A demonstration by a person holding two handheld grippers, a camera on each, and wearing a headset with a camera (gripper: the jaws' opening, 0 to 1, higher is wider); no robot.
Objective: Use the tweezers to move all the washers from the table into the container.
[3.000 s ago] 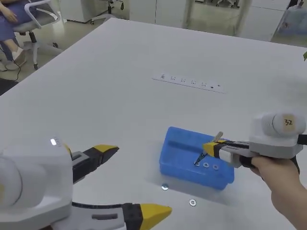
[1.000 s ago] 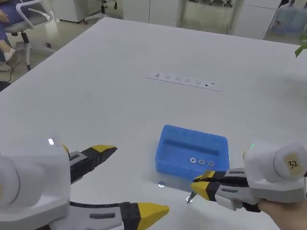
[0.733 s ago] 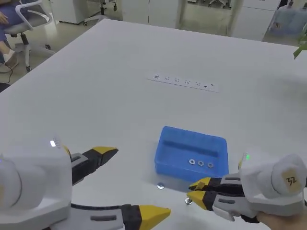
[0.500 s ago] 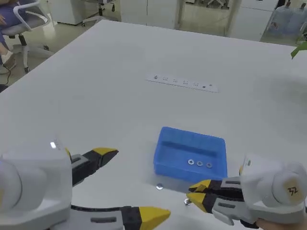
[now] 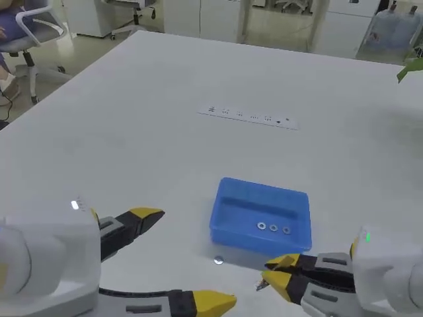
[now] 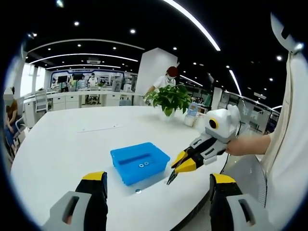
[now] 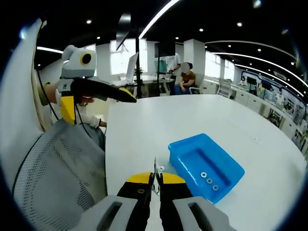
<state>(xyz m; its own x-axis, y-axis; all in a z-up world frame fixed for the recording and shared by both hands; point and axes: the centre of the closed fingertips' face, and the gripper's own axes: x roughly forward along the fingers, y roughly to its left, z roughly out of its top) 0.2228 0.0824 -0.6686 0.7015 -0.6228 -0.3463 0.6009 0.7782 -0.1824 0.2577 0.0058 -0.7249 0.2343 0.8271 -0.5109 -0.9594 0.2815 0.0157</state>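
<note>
Three washers (image 5: 273, 228) lay in the blue container (image 5: 228, 198), a fourth washer (image 5: 219, 261) on the counter (image 5: 132, 132) just beside it. The right gripper (image 5: 277, 272) had its fingers (image 5: 281, 263) pinched on the tweezers (image 5: 262, 284); the left gripper (image 5: 195, 257) gaped wide

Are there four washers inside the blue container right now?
No, three washers lie in a row inside the blue container.
</note>
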